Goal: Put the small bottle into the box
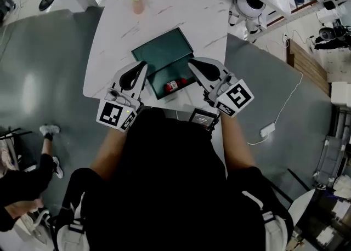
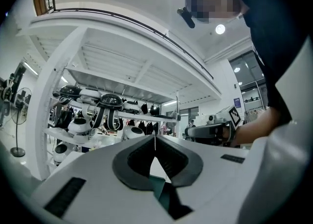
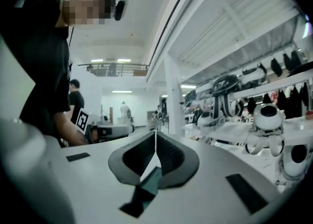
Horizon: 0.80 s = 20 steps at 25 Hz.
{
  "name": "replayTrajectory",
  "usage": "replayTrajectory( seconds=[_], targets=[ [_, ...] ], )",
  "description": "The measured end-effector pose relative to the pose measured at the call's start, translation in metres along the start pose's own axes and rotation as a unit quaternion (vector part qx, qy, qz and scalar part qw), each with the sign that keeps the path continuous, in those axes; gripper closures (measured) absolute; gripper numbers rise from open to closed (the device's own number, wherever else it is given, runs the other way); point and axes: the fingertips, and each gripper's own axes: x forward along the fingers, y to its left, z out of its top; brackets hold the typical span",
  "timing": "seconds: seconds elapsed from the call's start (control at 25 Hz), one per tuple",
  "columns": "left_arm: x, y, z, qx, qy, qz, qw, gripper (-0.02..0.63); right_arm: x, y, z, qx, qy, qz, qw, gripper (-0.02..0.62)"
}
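Observation:
In the head view a dark teal open box lies in the middle of a white marble table. A small bottle with a red cap lies on its side in the box's near corner. My left gripper hovers over the box's left edge and my right gripper over its right edge, with the bottle between and a little nearer than their tips. Both are shut with nothing in them. In the left gripper view the left gripper has its jaws closed tip to tip, as does the right gripper in its own view.
A pink cup stands at the table's far end. White robot parts crowd the shelving beyond. A black device sits at the near table edge. A power adapter with cable lies on the floor right; a person sits at left.

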Motion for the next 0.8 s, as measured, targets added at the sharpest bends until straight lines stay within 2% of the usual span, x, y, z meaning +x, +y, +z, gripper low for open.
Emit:
replayTrajectory(
  seconds=[0.08, 0.2, 0.44, 0.56, 0.8],
  targets=[
    [-0.008, -0.013, 0.014, 0.009, -0.008, 0.000, 0.9999, 0.586, -0.025, -0.001, 0.027, -0.001, -0.056, -0.048, 0.997, 0.560],
    [-0.023, -0.032, 0.027, 0.013, -0.019, 0.005, 0.9997, 0.586, -0.066, 0.000, 0.051, -0.010, -0.109, -0.118, 0.987, 0.560],
    [-0.058, -0.073, 0.020, 0.006, -0.008, 0.009, 0.9999, 0.586, -0.146, 0.016, 0.043, -0.026, -0.128, -0.246, 0.960, 0.560],
    [-0.074, -0.096, 0.015, 0.001, -0.007, 0.011, 0.9999, 0.586, -0.172, 0.038, 0.027, -0.025, -0.123, -0.264, 0.956, 0.560],
    [-0.115, -0.139, 0.007, -0.005, -0.005, 0.024, 0.9997, 0.586, -0.194, 0.097, -0.006, -0.020, -0.094, -0.245, 0.965, 0.560]
  ],
)
